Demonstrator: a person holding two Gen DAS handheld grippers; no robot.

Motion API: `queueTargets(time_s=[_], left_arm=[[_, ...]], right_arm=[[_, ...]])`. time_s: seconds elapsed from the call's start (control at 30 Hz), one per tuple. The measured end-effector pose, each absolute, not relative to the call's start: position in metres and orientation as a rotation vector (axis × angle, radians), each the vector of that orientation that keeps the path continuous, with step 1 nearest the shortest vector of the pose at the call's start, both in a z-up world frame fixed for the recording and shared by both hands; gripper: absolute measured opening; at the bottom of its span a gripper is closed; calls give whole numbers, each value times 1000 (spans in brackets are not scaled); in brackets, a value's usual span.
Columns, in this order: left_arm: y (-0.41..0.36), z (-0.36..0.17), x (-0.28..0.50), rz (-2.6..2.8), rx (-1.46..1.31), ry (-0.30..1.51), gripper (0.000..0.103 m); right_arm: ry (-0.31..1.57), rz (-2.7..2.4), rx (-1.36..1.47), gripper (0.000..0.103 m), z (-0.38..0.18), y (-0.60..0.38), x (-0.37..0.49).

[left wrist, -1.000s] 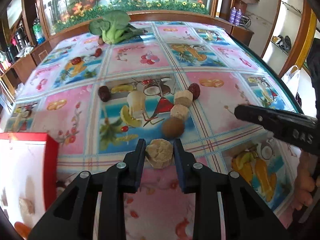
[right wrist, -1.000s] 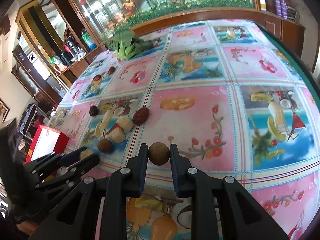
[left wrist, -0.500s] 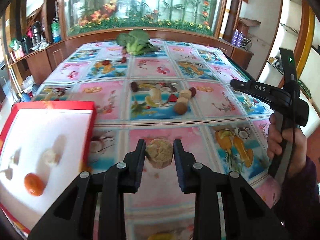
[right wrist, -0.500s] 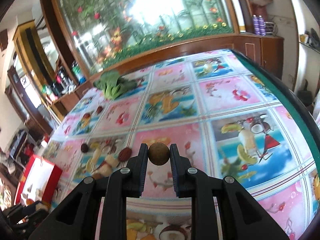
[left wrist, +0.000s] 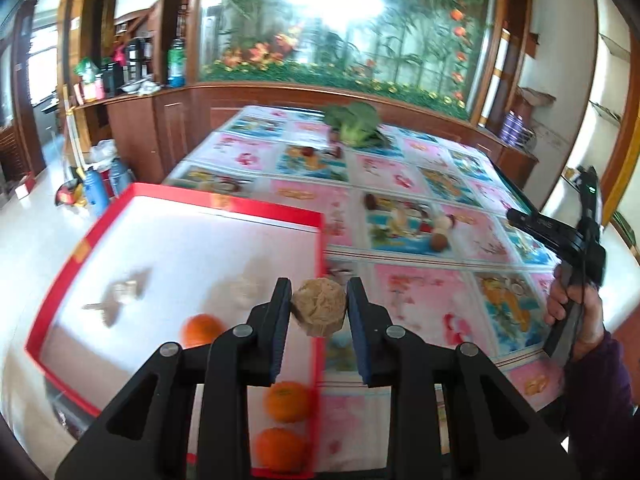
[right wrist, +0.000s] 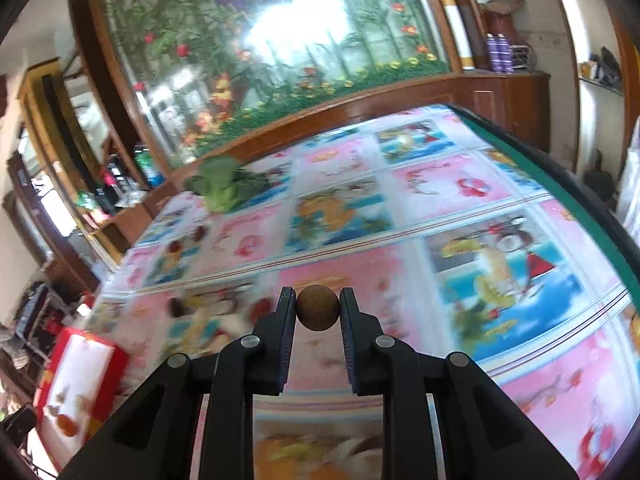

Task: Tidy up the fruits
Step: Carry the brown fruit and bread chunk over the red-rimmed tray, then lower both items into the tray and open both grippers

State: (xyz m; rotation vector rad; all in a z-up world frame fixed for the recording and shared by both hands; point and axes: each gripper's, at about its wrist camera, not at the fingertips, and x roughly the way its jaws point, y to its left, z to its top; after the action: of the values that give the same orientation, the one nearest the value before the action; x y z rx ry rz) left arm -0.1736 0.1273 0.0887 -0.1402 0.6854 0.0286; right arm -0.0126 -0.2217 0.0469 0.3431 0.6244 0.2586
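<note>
My left gripper (left wrist: 319, 312) is shut on a pale, rough beige fruit chunk (left wrist: 319, 309) and holds it in the air over the right rim of a red-edged white tray (left wrist: 160, 240). In the tray lie three oranges (left wrist: 202, 329) and some pale pieces (left wrist: 244, 288). My right gripper (right wrist: 318, 307) is shut on a small round brown fruit (right wrist: 318, 306), held above the table. The right gripper also shows in the left wrist view (left wrist: 548, 228), in a hand. More fruit pieces (left wrist: 438, 240) lie mid-table.
The table (left wrist: 420, 300) has a glossy fruit-print cloth. A green leafy vegetable (left wrist: 354, 124) lies at its far end, with small dark fruits (left wrist: 308, 152) near it. The red tray also shows in the right wrist view (right wrist: 80, 376). Wooden cabinets and a floral mural stand behind.
My left gripper has swung left with the beige chunk, from over the table to over the tray's right rim. My right gripper has lifted with the brown fruit; both views are blurred by motion.
</note>
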Motion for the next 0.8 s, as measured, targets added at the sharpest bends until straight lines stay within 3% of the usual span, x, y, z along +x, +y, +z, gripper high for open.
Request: queueTargets(time_s=[0.8], left_arm=[[232,71,-185,223,-231,690,30]], right_arm=[[657,723,135,20,60,-6,-53]])
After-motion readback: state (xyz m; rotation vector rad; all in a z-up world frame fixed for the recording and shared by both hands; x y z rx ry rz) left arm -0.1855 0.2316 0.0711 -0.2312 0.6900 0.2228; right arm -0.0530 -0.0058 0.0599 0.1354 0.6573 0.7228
